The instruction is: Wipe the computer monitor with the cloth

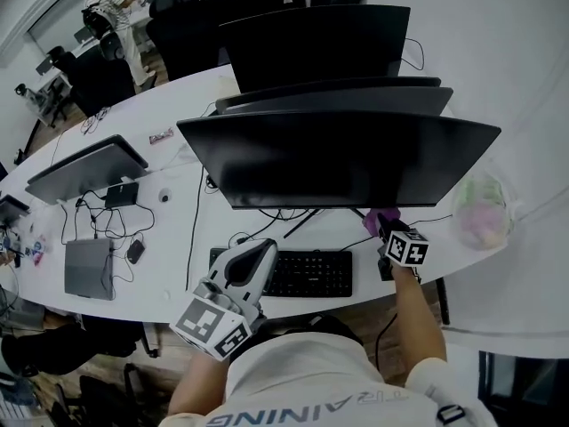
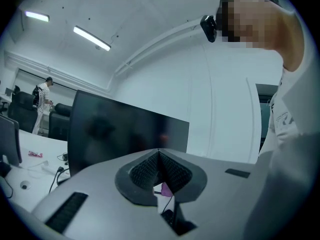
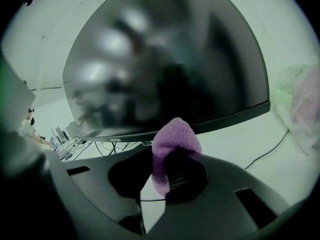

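I am clamping my right gripper on the cloth. A soft purple wad is bulging up out of the jaws while the rest is pinched between them. It is looking light, limp and fleecy, so I am judging it will squash flat against glass and needs a firm pinch near its middle to keep it from dragging out. The monitor is rising just ahead of and above this gripper. It is broad, and I am guessing it may rock on its stand, so gentle pressure seems wise.

My left gripper is clenched on nothing, jaws meeting, hovering over the keyboard.

The right gripper view is showing the wad reaching the screen's lower bezel, though I cannot tell whether it is touching. The head view is showing the cloth under the screen's lower right edge. The left gripper view is showing the dark screen face ahead and to its left.
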The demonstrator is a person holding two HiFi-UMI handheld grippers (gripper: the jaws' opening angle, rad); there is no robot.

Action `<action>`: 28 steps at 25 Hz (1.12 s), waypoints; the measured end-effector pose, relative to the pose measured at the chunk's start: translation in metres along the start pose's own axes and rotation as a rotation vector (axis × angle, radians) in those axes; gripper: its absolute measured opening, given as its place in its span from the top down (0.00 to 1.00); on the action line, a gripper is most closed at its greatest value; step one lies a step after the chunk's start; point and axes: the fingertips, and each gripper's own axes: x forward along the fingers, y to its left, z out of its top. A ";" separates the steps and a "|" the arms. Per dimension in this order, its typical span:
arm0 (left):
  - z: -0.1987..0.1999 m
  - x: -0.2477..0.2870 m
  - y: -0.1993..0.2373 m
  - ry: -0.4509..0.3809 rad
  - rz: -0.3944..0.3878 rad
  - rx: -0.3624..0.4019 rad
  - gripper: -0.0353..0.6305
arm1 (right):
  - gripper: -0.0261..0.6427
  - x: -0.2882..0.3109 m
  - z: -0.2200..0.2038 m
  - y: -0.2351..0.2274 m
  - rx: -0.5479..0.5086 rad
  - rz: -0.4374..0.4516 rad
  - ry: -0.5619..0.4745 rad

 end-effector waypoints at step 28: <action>0.009 -0.129 0.113 -0.066 0.177 -0.068 0.94 | 0.86 0.082 -0.035 0.214 -0.162 0.144 0.138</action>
